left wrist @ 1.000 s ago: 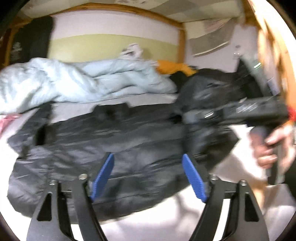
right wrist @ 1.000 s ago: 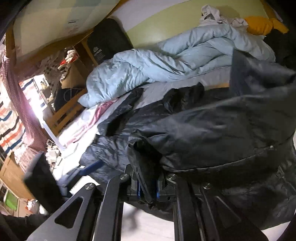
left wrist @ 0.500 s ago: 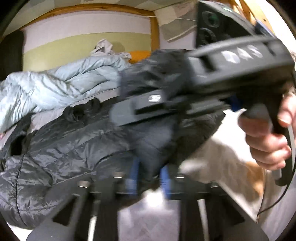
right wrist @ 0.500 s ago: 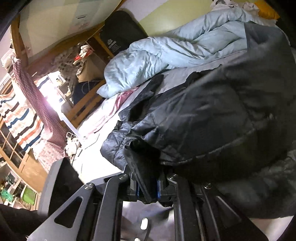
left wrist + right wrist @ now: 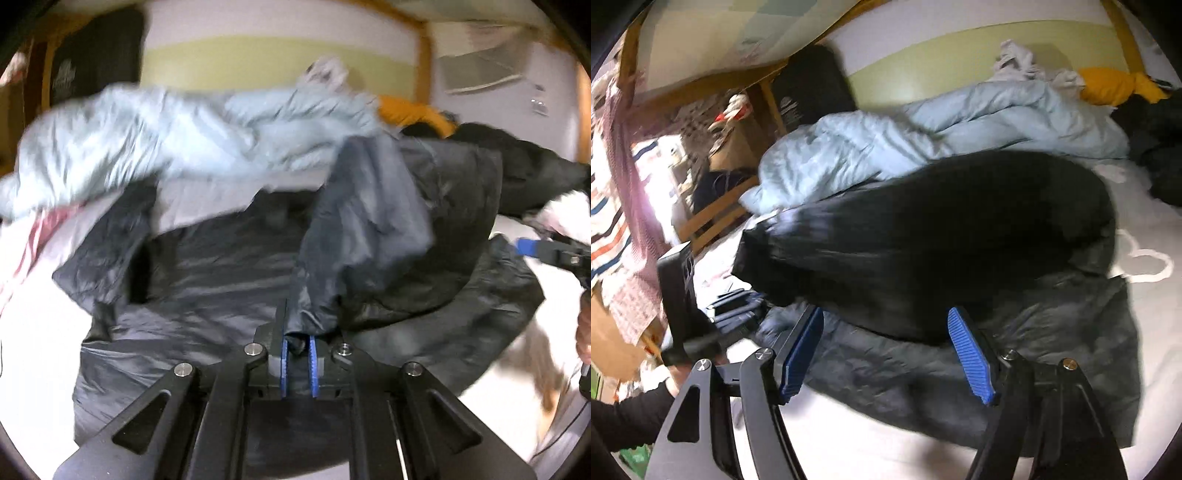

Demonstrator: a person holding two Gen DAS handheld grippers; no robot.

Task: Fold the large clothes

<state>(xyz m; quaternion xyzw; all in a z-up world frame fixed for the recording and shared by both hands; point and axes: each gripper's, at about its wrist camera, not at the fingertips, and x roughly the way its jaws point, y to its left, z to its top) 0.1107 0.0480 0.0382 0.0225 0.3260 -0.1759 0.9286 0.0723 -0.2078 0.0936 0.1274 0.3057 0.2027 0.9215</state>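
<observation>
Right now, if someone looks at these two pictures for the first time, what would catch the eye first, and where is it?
The black puffer jacket spread across the white bed dominates both views. In the left wrist view, the left hand-held gripper is shut on a lifted fold of it near the bottom centre, while the right hand-held gripper stands open over its near edge. Behind lies a crumpled light blue duvet, with an orange garment at the far right.
</observation>
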